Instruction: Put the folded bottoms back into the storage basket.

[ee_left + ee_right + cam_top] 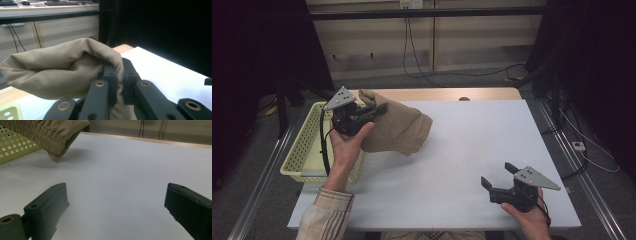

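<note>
A tan cloth garment [399, 131] with an elastic band [47, 135] hangs at the back left of the white table, lifted off the surface. My left gripper [379, 108] is shut on its upper edge; in the left gripper view a fold of the tan cloth [60, 70] is pinched between the two black jaws of my left gripper [119, 77]. My right gripper [498, 175] rests near the table's front right corner, held by a hand, its jaws wide apart with nothing between them. The right gripper [116, 202] points across the bare table toward the cloth.
A pale yellow perforated basket [304, 145] stands at the table's left edge, below the left hand; its corner shows as basket [15, 147]. The white table [477, 145] stretches between the grippers. Cables [422, 75] lie on the floor behind.
</note>
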